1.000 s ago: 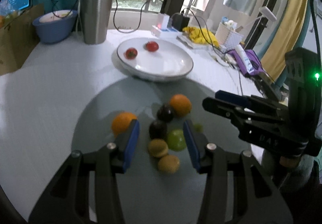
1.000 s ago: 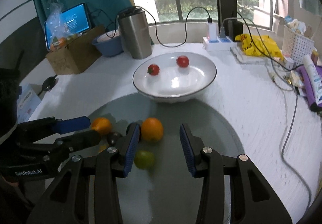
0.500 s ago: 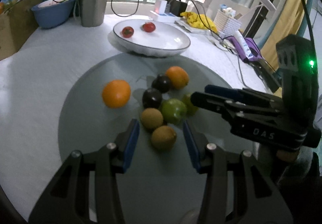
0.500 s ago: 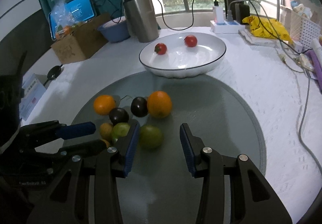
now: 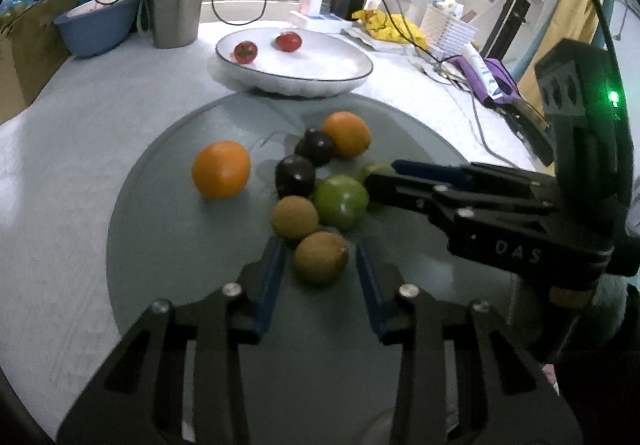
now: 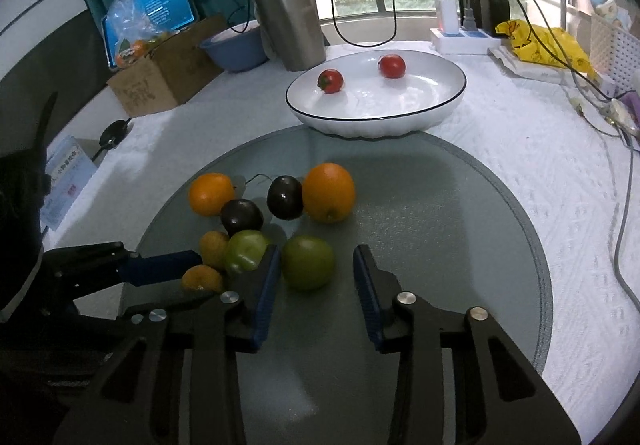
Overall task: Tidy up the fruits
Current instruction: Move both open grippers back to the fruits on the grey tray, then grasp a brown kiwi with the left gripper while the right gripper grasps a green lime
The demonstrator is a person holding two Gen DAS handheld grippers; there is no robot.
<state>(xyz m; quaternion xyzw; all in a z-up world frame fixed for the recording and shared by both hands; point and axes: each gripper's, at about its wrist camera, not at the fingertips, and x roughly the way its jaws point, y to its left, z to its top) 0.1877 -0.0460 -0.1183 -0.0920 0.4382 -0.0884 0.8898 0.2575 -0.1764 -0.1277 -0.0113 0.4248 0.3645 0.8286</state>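
Observation:
A cluster of fruit lies on a round grey glass mat [image 5: 160, 229]: two oranges [image 5: 221, 170] [image 5: 347, 134], two dark plums [image 5: 295, 176], two green fruits [image 5: 341, 201] [image 6: 307, 262] and two brown kiwis [image 5: 321, 256]. A white plate [image 5: 320, 73] behind holds two tomatoes [image 5: 245, 51]. My left gripper [image 5: 319, 259] is open, its jaws on either side of the near kiwi. My right gripper [image 6: 315, 265] is open around a green fruit, and also shows in the left wrist view [image 5: 384, 177].
A steel tumbler [image 6: 290, 25], a blue bowl [image 6: 236, 47] and a cardboard box [image 6: 160, 73] stand at the back left. A power strip with cables [image 6: 460, 33], a yellow bag [image 6: 540, 45] and a white basket [image 5: 450, 29] are at the back right.
Both grippers have pulled back toward me and lowered. The left one now frames the near kiwi instead of the plums. The right one now frames the green fruit instead of the orange.

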